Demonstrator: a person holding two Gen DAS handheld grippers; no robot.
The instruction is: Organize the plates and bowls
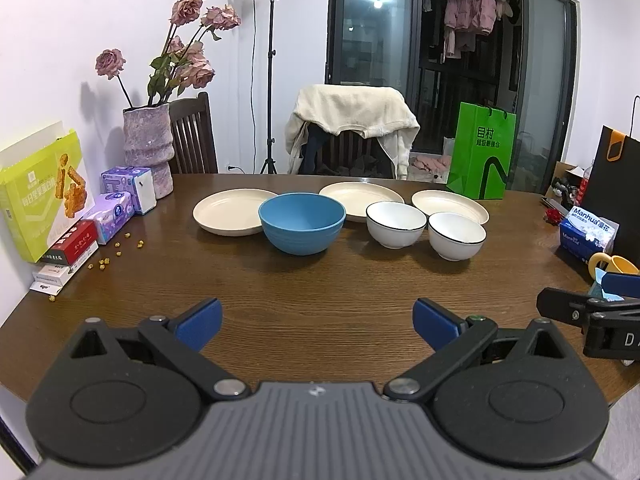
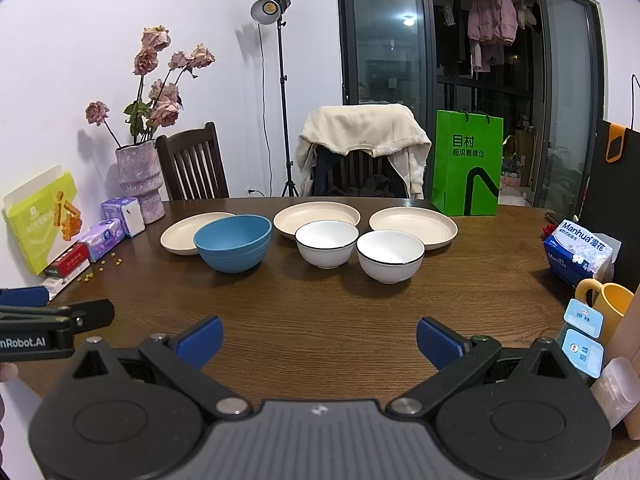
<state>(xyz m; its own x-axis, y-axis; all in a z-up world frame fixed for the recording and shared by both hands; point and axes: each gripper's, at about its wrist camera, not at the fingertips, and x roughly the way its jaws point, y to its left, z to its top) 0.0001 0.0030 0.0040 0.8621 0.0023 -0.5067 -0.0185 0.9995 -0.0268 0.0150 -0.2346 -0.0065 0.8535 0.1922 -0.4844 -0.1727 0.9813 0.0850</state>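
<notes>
Nothing stacked yet: my left gripper (image 1: 317, 322) and right gripper (image 2: 319, 340) hover wide open, empty; next I reach for the blue bowl (image 1: 301, 222).

A home dining room. Shown by a dark wooden table (image 1: 320, 280) with wooden chairs (image 1: 192, 136) at its far edge, one draped with a cream garment (image 1: 352, 112). Near the far left corner, a vase of dried roses (image 1: 148, 148), tissue packs (image 1: 112, 216) and a snack box (image 1: 40, 196). Behind glass doors (image 1: 372, 20), clothes hung to dry (image 1: 470, 4).
</notes>
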